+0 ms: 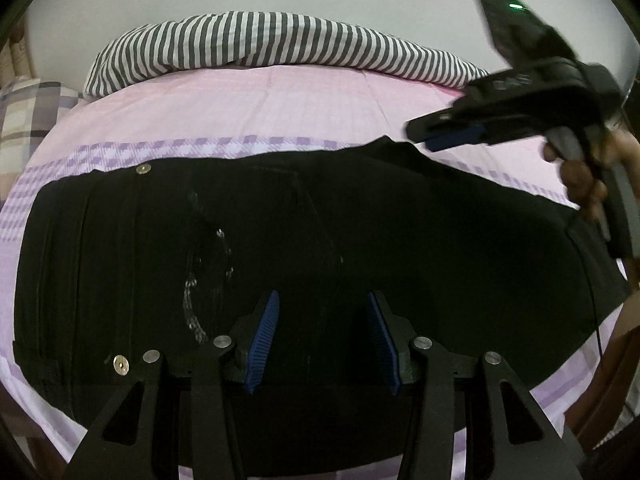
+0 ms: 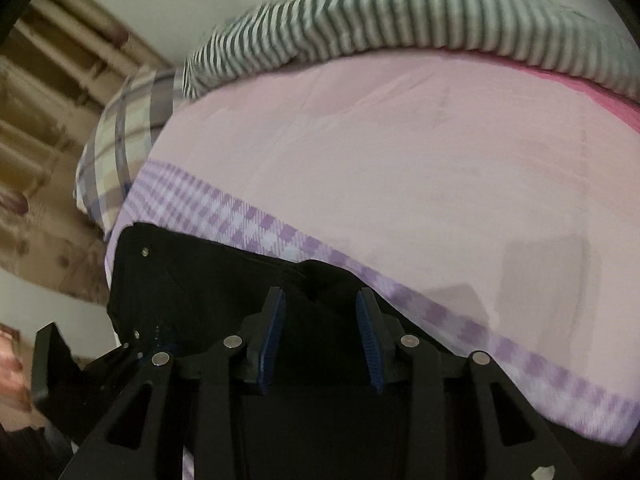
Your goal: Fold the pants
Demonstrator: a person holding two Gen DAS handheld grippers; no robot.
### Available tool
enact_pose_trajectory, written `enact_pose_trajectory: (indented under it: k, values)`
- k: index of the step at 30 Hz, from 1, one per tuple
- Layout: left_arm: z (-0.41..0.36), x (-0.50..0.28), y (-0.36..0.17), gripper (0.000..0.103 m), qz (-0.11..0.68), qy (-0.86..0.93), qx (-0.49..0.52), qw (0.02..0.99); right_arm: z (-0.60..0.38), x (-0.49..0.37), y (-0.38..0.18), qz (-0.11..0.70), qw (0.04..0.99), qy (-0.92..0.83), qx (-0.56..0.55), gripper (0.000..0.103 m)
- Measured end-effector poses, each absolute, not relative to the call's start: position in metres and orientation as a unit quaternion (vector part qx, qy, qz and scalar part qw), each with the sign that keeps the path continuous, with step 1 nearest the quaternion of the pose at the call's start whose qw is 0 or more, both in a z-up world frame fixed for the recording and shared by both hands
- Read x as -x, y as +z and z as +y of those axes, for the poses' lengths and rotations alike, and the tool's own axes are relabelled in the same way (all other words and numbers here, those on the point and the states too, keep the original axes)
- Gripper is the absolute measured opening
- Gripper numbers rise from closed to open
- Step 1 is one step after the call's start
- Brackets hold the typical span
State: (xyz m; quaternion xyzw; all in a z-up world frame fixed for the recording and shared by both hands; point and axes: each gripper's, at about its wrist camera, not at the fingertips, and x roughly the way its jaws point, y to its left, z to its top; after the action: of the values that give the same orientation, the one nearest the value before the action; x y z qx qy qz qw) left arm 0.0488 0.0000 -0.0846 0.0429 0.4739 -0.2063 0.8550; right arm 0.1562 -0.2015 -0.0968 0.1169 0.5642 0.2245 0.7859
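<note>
Black pants (image 1: 280, 248) lie flat across the pink bed, waistband with metal buttons (image 1: 121, 364) at the left. My left gripper (image 1: 324, 300) is open and empty, low over the pants' near edge. My right gripper (image 1: 424, 136) shows in the left wrist view at the right, held above the pants' far edge. In the right wrist view the right gripper (image 2: 320, 296) is open over a raised fold of the pants (image 2: 320, 276) and grips nothing. The left gripper's body (image 2: 48, 364) shows at the lower left there.
A pink sheet with a purple checked band (image 1: 224, 92) covers the bed. A grey-striped duvet (image 1: 280, 40) lies along the far side. A plaid pillow (image 1: 28, 120) sits at the left. A wall and patterned curtain (image 2: 40, 120) stand beyond.
</note>
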Motion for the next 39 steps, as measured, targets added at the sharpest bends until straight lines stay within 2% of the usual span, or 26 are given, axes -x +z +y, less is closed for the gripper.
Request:
enact_pose_trajectory:
  k: [3, 4, 6, 10, 16, 17, 19, 21, 27, 35, 37, 39]
  values:
    - [0.003, -0.043, -0.085, 0.048, 0.471, -0.210, -0.044, 0.856, -0.189, -0.165, -0.108, 0.583, 0.765, 0.246, -0.120, 0.036]
    - [0.004, -0.043, -0.085, 0.048, 0.472, -0.211, -0.042, 0.855, -0.185, -0.165, -0.108, 0.581, 0.767, 0.249, -0.111, 0.031]
    - [0.008, -0.041, -0.084, 0.048, 0.474, -0.216, -0.031, 0.853, -0.180, -0.168, -0.104, 0.568, 0.776, 0.252, -0.106, 0.011]
    - [0.014, -0.039, -0.083, 0.048, 0.478, -0.221, -0.015, 0.850, -0.182, -0.175, -0.101, 0.550, 0.795, 0.236, -0.098, 0.006]
    - [0.015, -0.035, -0.083, 0.048, 0.477, -0.220, -0.020, 0.851, -0.185, -0.184, -0.111, 0.541, 0.805, 0.213, -0.113, 0.007]
    - [0.015, -0.035, -0.083, 0.048, 0.477, -0.220, -0.022, 0.851, -0.183, -0.183, -0.110, 0.539, 0.808, 0.211, -0.110, 0.009]
    - [0.015, -0.034, -0.083, 0.048, 0.478, -0.219, -0.025, 0.850, -0.184, -0.181, -0.105, 0.541, 0.809, 0.206, -0.107, 0.020]
    - [0.014, -0.037, -0.082, 0.048, 0.481, -0.220, -0.028, 0.848, -0.197, -0.175, -0.090, 0.523, 0.817, 0.199, -0.136, 0.023]
    - [0.007, -0.034, -0.073, 0.048, 0.477, -0.224, -0.030, 0.849, -0.236, -0.135, -0.062, 0.498, 0.839, 0.166, -0.142, 0.025]
    - [-0.017, -0.013, -0.085, 0.050, 0.497, -0.263, -0.085, 0.822, -0.263, -0.093, -0.106, 0.536, 0.815, 0.128, -0.178, 0.025]
    - [-0.020, -0.008, -0.087, 0.052, 0.492, -0.261, -0.105, 0.824, -0.276, -0.090, -0.114, 0.530, 0.819, 0.113, -0.189, 0.017]
    - [-0.023, -0.006, -0.088, 0.053, 0.492, -0.258, -0.116, 0.823, -0.293, -0.086, -0.114, 0.520, 0.823, 0.094, -0.210, 0.018]
